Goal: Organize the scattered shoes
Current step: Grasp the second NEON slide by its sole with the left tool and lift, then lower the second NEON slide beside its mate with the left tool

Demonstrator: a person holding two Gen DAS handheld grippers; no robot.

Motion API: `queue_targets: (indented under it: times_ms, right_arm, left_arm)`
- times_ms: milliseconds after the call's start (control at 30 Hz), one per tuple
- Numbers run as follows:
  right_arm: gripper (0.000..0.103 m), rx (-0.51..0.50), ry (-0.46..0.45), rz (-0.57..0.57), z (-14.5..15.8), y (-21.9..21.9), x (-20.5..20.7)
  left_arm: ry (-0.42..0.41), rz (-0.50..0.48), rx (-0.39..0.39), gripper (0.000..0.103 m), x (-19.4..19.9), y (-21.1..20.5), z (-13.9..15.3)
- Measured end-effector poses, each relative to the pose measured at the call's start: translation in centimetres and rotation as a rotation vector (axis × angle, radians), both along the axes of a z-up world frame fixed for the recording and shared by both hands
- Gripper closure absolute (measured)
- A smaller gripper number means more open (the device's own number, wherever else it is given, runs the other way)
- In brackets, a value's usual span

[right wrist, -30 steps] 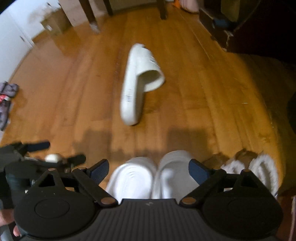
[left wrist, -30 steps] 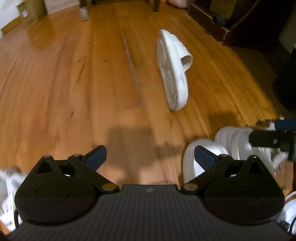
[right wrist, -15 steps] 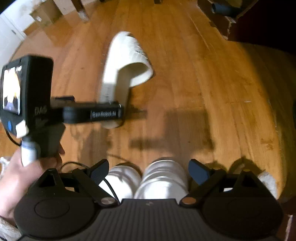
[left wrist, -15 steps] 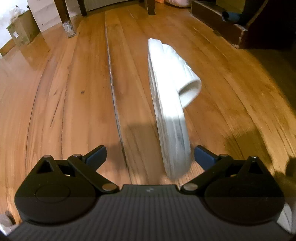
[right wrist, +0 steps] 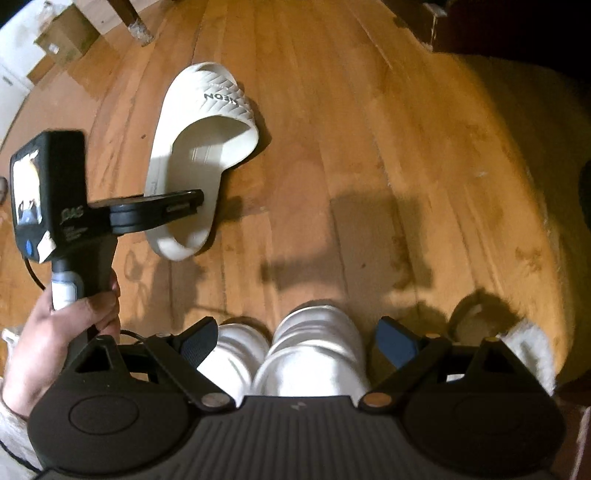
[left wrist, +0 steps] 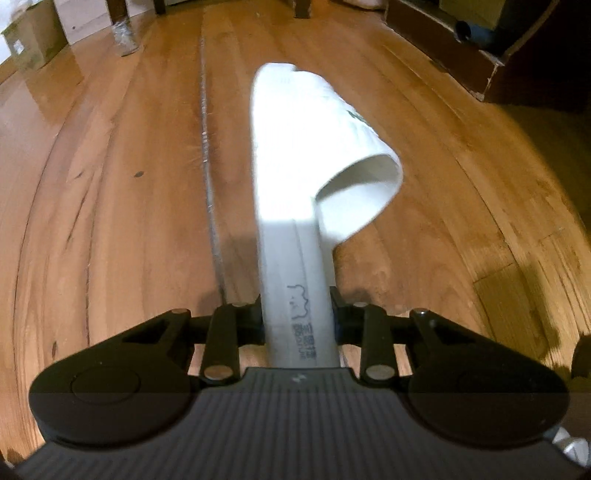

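Now that the left gripper [left wrist: 297, 317] has come down over the white rubber slide sandal [left wrist: 295, 206] lying on its side on the shiny wooden floor [left wrist: 110, 221], its jaws have just been closing, and they now pinch the heel end of the sole between them. A second ago those jaws stood wide apart and the sandal lay farther off across the boards. This means the stray sandal is caught and looks ready to be lifted and carried to its mates. In the right wrist view the same sandal [right wrist: 199, 155] shows near the top left, with the left gripper [right wrist: 184, 206] reaching in from the side and a person's hand [right wrist: 66, 332] wrapped round its handle. The right gripper [right wrist: 295, 339] hangs low with its blue-padded fingers [right wrist: 393, 341] spread wide and nothing pressed between them. Just below it sit two white puffy shoes [right wrist: 295, 354], side by side and touching. At the bottom right a white fluffy slipper [right wrist: 528, 350] peeks out; it may be one of a pair, but the gripper and a shadow hide most of it. So the count is one slide sandal, two puffy shoes and at least one fluffy slipper. Far back stand one brown cardboard box [right wrist: 62, 44] and a dark wooden furniture leg [right wrist: 136, 22].
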State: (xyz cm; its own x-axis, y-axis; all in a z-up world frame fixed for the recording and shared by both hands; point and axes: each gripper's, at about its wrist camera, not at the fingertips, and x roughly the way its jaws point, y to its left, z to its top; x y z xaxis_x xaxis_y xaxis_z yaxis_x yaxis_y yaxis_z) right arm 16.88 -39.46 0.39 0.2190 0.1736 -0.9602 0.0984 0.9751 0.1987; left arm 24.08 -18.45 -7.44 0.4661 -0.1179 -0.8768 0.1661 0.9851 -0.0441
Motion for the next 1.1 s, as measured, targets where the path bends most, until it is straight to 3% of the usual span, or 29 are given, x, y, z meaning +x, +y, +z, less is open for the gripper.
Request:
queue_targets:
  times_ms: [167, 333, 433, 500, 600, 667, 967, 1100]
  right_arm:
    - [0.009, 0.029, -0.010, 0.019, 1.0, 1.8, -0.8]
    - [0.009, 0.081, -0.035, 0.076, 2.0, 5.2, -1.8]
    - [0.009, 0.121, -0.058, 0.104, 2.5, 7.3, -2.9]
    - [0.009, 0.087, -0.076, 0.155, 2.7, 8.6, -3.6]
    - [0.009, 0.048, -0.110, 0.231, 3.2, 10.5, -5.1]
    - [0.009, 0.069, -0.110, 0.235, 3.1, 10.8, -5.8]
    - [0.009, 0.181, -0.110, 0.303, 1.8, 12.7, -10.3]
    - [0.009, 0.165, -0.115, 0.370, 2.1, 13.8, -11.4]
  left_arm:
    - [0.016, 0.033, -0.060, 0.075, -1.8, 2.9, 1.4]
    - [0.095, 0.085, -0.129, 0.075, -5.4, 6.2, 1.7]
    - [0.123, 0.103, -0.168, 0.076, -8.9, 8.4, 2.6]
    - [0.156, 0.117, -0.205, 0.076, -12.1, 9.8, 3.4]
    - [0.162, 0.130, -0.204, 0.076, -15.6, 10.9, 4.3]
    - [0.159, 0.154, -0.207, 0.076, -18.8, 12.1, 5.0]
    - [0.145, 0.179, -0.226, 0.076, -24.5, 12.3, 6.6]
    - [0.141, 0.222, -0.309, 0.076, -25.8, 12.6, 6.5]
